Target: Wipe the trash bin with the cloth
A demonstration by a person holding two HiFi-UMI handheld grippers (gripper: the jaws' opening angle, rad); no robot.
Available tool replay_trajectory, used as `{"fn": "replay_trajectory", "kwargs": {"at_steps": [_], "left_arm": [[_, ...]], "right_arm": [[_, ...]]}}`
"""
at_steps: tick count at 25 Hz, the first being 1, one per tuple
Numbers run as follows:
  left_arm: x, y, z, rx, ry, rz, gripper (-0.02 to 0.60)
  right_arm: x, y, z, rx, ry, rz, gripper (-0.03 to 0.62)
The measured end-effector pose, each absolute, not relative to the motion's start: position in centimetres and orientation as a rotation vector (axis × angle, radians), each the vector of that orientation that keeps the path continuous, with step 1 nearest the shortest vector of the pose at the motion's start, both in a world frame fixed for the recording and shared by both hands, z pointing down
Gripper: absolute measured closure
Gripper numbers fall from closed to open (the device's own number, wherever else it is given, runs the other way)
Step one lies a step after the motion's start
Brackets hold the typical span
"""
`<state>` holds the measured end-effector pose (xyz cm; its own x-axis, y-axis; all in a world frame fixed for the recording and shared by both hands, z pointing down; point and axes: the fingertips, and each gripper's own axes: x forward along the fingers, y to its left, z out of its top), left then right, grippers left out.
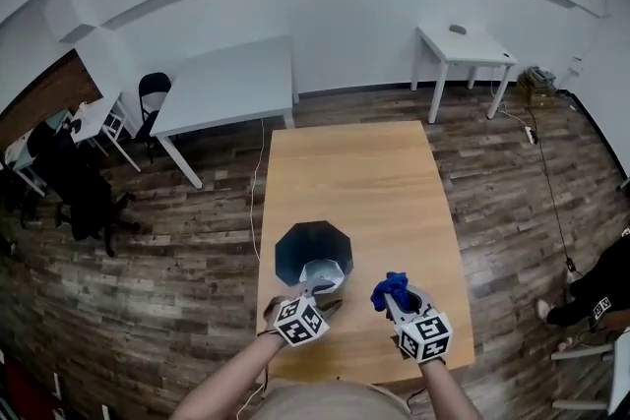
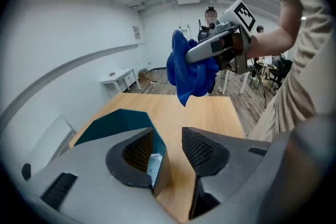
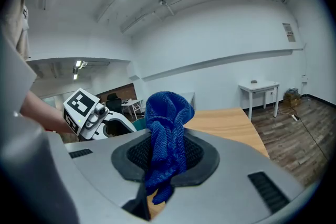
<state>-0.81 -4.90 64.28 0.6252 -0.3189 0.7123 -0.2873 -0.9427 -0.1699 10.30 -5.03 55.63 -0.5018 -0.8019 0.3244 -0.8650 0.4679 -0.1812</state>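
Note:
A dark teal octagonal trash bin (image 1: pixel 313 254) stands upright on the wooden table (image 1: pixel 364 172) near its front edge. My left gripper (image 1: pixel 315 288) is at the bin's near rim. In the left gripper view its jaws (image 2: pixel 167 152) stand apart, with the bin's wall edge (image 2: pixel 113 122) reaching in beside the left pad; nothing is pinched. My right gripper (image 1: pixel 394 298) hovers to the right of the bin, shut on a bunched blue cloth (image 1: pixel 392 288). The cloth (image 3: pixel 167 139) sticks up and hangs down between the pads. From the left gripper, the cloth (image 2: pixel 189 71) hangs above the table.
A large white table (image 1: pixel 231 84) and a small white table (image 1: pixel 463 44) stand beyond the wooden one. Black chairs (image 1: pixel 148 98) are at the far left. A cable and power strip (image 1: pixel 532 135) lie on the floor at right. A person sits at the right edge (image 1: pixel 600 295).

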Motion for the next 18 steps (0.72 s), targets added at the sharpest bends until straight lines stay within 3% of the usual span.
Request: {"fn": "replay_trajectory", "kwargs": {"at_steps": [8, 18], "left_arm": [[-3.8, -5.3, 69.4, -2.509, 0.351, -1.563, 0.401], [-5.7, -6.7, 72.0, -2.138, 0.224, -1.754, 0.402]], "right_arm": [[6.1, -5.9, 59.2, 1.326, -2.568, 0.568, 0.517], [2.0, -7.4, 64.4, 1.153, -2.550, 0.627, 0.517]]}}
